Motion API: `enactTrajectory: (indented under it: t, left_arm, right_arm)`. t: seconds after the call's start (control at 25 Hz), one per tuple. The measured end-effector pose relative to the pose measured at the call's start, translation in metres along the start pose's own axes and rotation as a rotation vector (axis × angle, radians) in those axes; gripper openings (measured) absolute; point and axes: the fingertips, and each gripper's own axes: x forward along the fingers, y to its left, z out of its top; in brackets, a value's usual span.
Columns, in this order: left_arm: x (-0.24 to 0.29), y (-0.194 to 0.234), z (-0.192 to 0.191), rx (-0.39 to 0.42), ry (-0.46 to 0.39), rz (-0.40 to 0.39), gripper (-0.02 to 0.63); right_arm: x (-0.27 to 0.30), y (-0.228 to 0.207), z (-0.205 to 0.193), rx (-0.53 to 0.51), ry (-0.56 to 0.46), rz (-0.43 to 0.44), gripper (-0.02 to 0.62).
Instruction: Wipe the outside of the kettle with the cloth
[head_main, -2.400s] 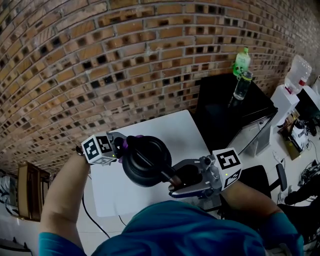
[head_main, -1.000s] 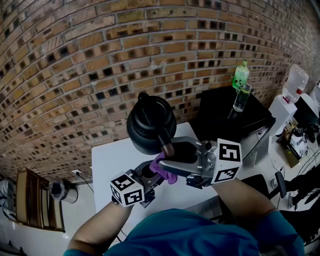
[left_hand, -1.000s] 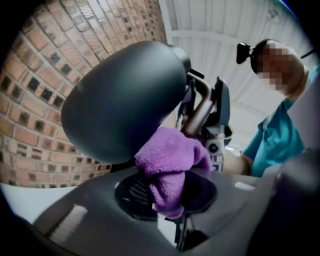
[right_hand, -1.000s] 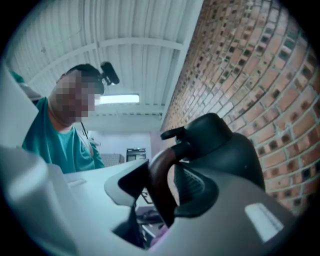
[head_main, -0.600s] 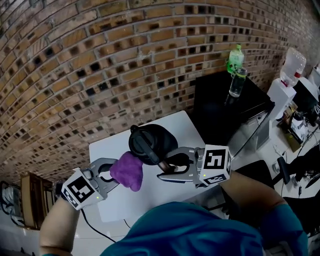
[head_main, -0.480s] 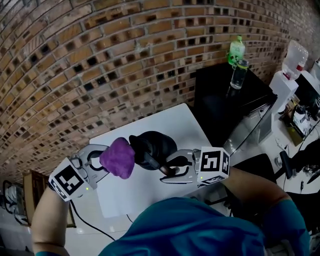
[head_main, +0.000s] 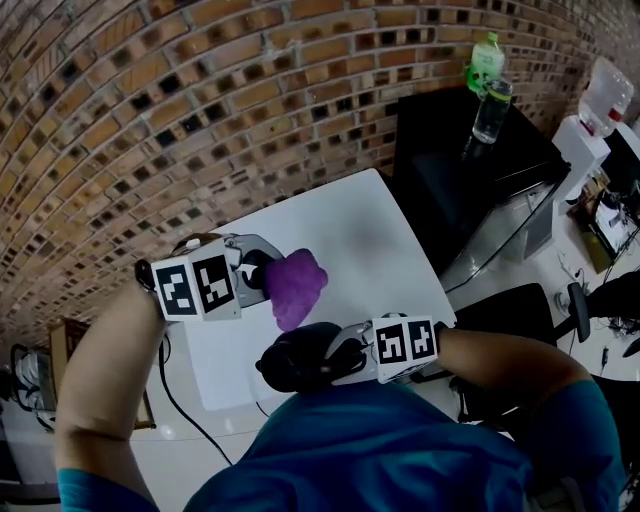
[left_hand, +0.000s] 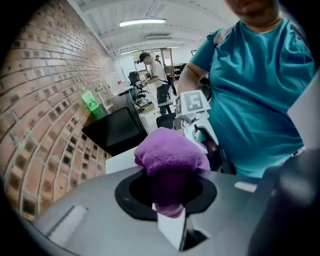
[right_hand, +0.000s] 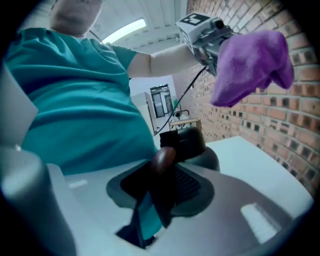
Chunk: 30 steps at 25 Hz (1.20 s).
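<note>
A brick wall (head_main: 200, 90) fills the upper left of the head view, behind a white table (head_main: 350, 215) at centre. At upper right, a green bottle (head_main: 487, 55) and a clear bottle (head_main: 493, 112) stand on a black cabinet (head_main: 450, 160), beside a white water dispenser (head_main: 583, 150) at the right edge.

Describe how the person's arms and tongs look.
The left tongs and right tongs are grey, rounded bodies, each carrying a white cube printed with black square markers. The person wears a teal short-sleeved shirt, forearms uncovered.
</note>
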Motion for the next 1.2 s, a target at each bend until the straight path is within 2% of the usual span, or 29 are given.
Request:
enactTrajectory:
  t: [0.08,0.24,0.4,0.56,0.64,0.88,0.96,1.0,1.04,1.08,1.2]
  left_arm:
    - [0.01,0.0,-0.002,0.013,0.026,-0.055,0.074]
    - [0.031,-0.008,-0.008,0.064,0.122,-0.222,0.074]
    - [0.056,-0.029,-0.01,0.102,0.209,-0.399,0.074]
    - [0.095,-0.035,-0.018,0.267,0.314,-0.44,0.074]
    - [0.11,-0.043,-0.028,0.3,0.352,-0.47,0.073]
    - [0.138,-0.037,-0.059,0.274,0.407,-0.468,0.071]
    - [0.136,-0.043,-0.093,0.226,0.517,-0.505,0.071]
    - [0.131,-0.046,-0.114,0.177,0.588,-0.52,0.071]
    - [0.127,-0.047,-0.128,0.128,0.622,-0.519,0.071]
    - [0.13,-0.045,-0.131,0.092,0.591,-0.501,0.071]
    - [0.137,-0.034,-0.121,-0.016,0.367,-0.412,0.072]
  right_arm:
    - [-0.001,-0.002,0.001,-0.038,0.007,-0.02,0.12]
    - [-0.006,-0.007,0.01,-0.194,0.077,-0.058,0.118]
    - [-0.012,-0.007,0.02,-0.213,0.06,-0.066,0.117]
    - [-0.013,0.0,0.028,-0.227,0.036,-0.057,0.114]
    - [-0.016,0.002,0.033,-0.236,0.023,-0.063,0.114]
    - [-0.027,0.0,0.038,-0.239,0.014,-0.092,0.114]
    - [-0.03,0.0,0.04,-0.229,-0.003,-0.097,0.114]
    - [-0.032,0.001,0.042,-0.222,-0.015,-0.098,0.114]
    - [-0.034,0.001,0.043,-0.213,-0.029,-0.1,0.114]
    - [-0.037,0.001,0.044,-0.199,-0.045,-0.101,0.114]
    - [-0.051,-0.007,0.044,-0.096,-0.138,-0.126,0.114]
